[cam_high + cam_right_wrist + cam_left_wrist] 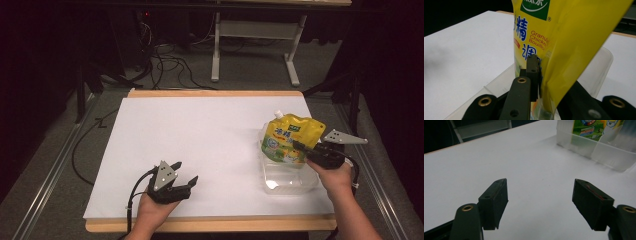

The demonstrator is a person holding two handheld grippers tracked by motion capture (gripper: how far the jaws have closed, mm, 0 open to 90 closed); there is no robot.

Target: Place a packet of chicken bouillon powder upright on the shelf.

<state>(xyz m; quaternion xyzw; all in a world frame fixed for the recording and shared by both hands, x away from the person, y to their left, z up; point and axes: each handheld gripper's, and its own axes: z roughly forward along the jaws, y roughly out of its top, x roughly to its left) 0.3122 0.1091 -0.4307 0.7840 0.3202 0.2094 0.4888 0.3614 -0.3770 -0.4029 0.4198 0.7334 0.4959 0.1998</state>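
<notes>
1. Yellow foil catches the light as the right gripper [306, 150] pinches the edge of a spouted stand-up pouch of chicken bouillon [292, 137], its jaws closed tight on the pouch's side seam, seen close in the right gripper view [564, 50].

2. The pouch stands upright inside a clear, rectangular plastic container [295, 182] at the right of the white table top [200, 145], its lower part within the container's walls.

3. The left gripper [186, 173] rests near the table's front edge, well apart from the container, jaws spread wide and holding nothing.

4. The step in hand appears to be setting the pouch into the container. Done well, that means keeping the pouch vertical and lowering until its base sits flat on the container floor.

5. Only then should the grip ease; a one-sided pinch on soft foil may let the pouch lean or topple.

6. The free gripper could steady the light container's rim if it slides.
</notes>
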